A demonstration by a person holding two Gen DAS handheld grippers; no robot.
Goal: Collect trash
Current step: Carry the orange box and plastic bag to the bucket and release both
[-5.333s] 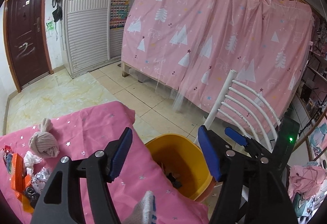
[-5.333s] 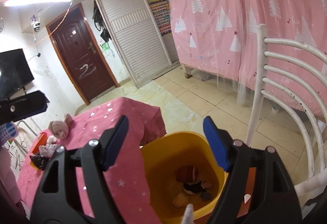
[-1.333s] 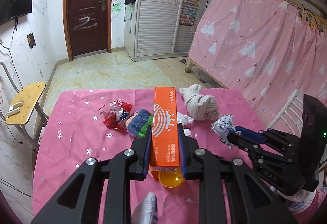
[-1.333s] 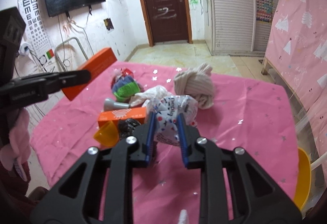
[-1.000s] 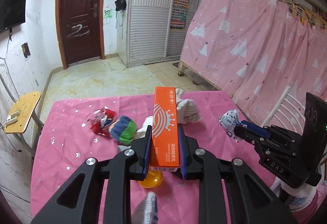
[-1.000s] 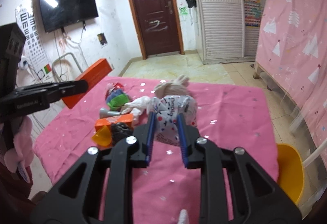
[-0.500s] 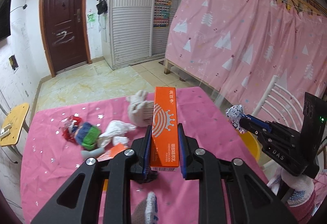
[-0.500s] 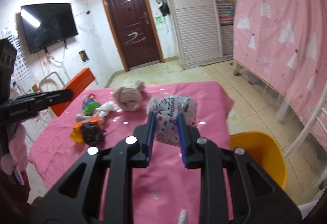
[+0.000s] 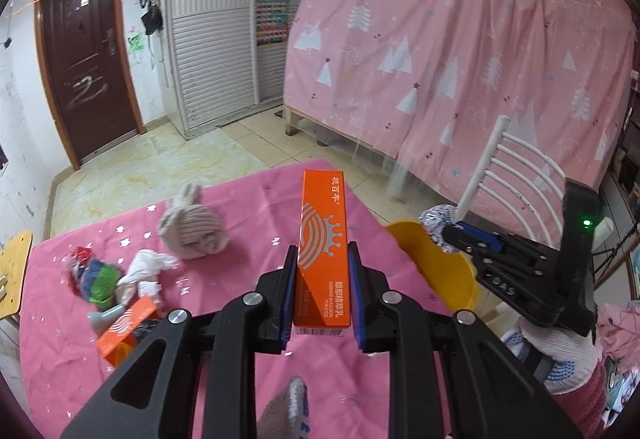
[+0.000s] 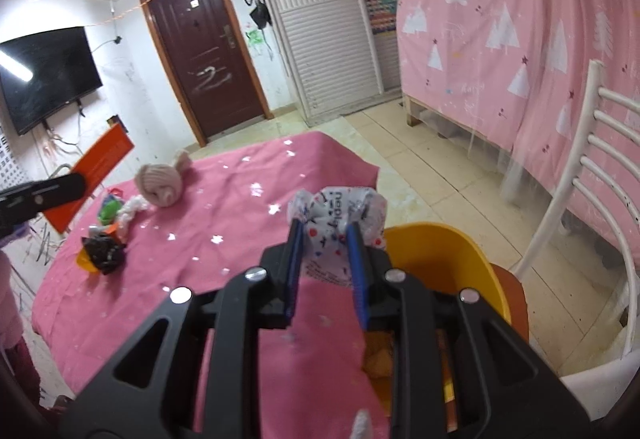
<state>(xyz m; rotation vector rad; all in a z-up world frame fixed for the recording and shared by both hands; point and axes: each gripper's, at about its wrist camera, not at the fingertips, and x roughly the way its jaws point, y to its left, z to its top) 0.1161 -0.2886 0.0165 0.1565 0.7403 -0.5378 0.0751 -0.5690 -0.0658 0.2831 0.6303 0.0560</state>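
While left tongs [image 9: 322,271] pinch orange box [image 9: 323,239], right tongs [image 10: 326,259] pinch wrapper [image 10: 340,215].

Black gripper frames, blue fingers [image 9: 355,279], silver screws, white knit glove [image 9: 560,353]

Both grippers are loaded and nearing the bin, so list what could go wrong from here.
1. The left gripper pinches only the lower end of the tall orange box; it could pivot or slip out before reaching the yellow bin.
2. The crumpled wrapper in the right gripper may cling to the pads on release.
3. The right gripper is beside the bin; both arriving together might collide.
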